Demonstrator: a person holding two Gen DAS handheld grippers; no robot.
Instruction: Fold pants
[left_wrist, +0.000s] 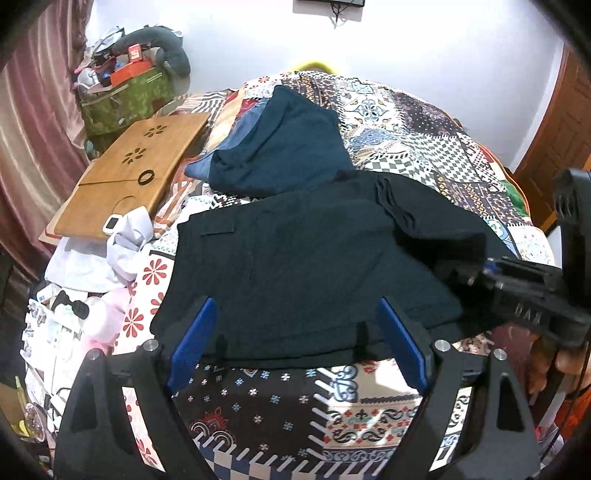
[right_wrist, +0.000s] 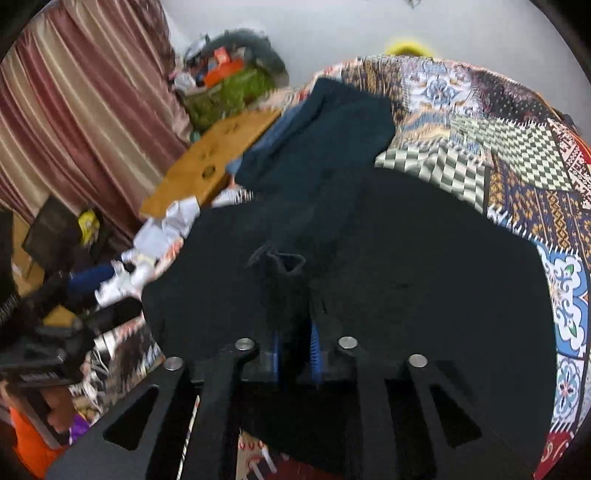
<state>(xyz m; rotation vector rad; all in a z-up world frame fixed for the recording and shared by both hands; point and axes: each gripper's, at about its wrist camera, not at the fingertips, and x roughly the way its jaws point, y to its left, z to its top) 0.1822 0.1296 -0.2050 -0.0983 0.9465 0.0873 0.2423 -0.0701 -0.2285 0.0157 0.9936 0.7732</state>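
Black pants (left_wrist: 295, 266) lie spread on the patchwork bedspread (left_wrist: 295, 406), partly folded, with a leg doubled over at the right. My left gripper (left_wrist: 295, 332) is open, its blue pads (left_wrist: 194, 339) hovering at the pants' near edge, holding nothing. My right gripper (left_wrist: 465, 273) comes in from the right in the left wrist view, at the folded leg. In the right wrist view the right gripper (right_wrist: 293, 295) is shut on a bunched fold of the black pants (right_wrist: 406, 295), lifted a little off the bed.
A pile of dark teal and blue clothes (left_wrist: 280, 147) lies behind the pants. A wooden lap tray (left_wrist: 129, 173) and white cloth (left_wrist: 125, 243) sit at the bed's left edge. A cluttered green box (left_wrist: 125, 96) and curtain (left_wrist: 33, 129) stand at the far left.
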